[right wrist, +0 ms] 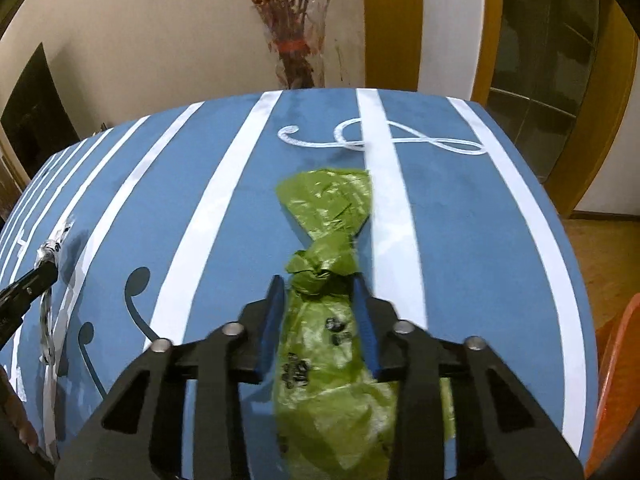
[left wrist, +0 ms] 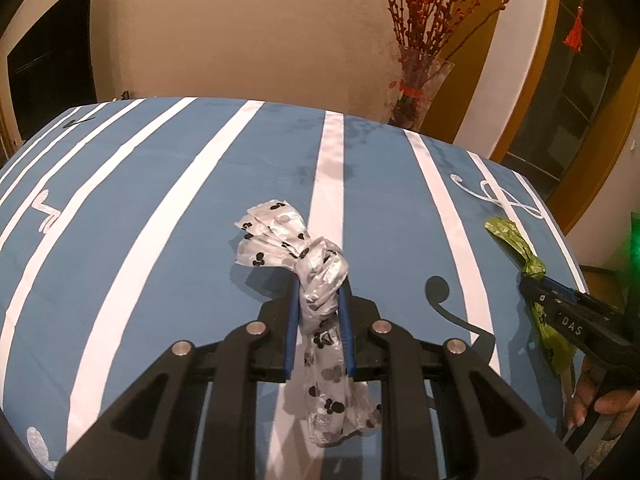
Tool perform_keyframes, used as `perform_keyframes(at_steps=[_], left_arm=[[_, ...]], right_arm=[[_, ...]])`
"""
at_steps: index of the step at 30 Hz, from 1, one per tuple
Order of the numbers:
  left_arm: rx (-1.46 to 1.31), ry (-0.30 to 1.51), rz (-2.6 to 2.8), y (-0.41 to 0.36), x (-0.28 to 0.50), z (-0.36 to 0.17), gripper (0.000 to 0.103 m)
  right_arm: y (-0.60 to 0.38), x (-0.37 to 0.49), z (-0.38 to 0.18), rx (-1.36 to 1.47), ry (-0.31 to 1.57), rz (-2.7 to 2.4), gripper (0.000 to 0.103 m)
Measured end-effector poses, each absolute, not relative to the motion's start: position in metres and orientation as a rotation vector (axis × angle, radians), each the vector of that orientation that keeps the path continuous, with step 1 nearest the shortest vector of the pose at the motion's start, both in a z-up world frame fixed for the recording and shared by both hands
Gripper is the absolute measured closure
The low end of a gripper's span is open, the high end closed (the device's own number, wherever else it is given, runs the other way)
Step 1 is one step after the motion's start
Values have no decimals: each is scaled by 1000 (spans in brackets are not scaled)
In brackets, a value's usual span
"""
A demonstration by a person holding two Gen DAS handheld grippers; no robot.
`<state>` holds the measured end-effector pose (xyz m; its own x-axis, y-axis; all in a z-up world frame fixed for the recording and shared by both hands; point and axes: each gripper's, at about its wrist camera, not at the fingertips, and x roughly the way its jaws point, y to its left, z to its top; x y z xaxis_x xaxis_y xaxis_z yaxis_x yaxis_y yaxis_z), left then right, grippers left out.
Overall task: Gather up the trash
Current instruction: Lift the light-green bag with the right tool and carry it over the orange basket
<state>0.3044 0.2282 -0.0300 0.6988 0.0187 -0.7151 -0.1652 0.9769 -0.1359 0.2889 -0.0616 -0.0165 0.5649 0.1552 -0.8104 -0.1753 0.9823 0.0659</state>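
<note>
Right wrist view: green bag [right wrist: 326, 216] seen lower centre, long axis running up frame, knot between right gripper [right wrist: 318, 286] pads, jaws nearly closed. White spotted bag [left wrist: 316, 276] clamped by left gripper [left wrist: 319, 286].

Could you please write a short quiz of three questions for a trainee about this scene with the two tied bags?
1. True or false: the left gripper is shut on the white bag with black prints.
2. Which colour is the bag between the right gripper's fingers? A) red B) green C) yellow
3. What stands behind the far edge of the blue striped tablecloth?

Key
1. True: its blue pads press on the bag just below the knot.
2. B: the green bag, knotted, lies between the fingers.
3. A clear vase of red branches.
</note>
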Motion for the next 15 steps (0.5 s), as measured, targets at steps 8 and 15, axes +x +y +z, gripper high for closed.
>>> perform_keyframes(at_steps=[8, 15], left_arm=[[-181, 802, 61, 208, 305, -30, 84], [-161, 795, 14, 181, 299, -21, 84]], right_arm=[[-94, 266, -10, -2, 923, 184, 88], [-118, 244, 7, 24, 875, 162, 88]])
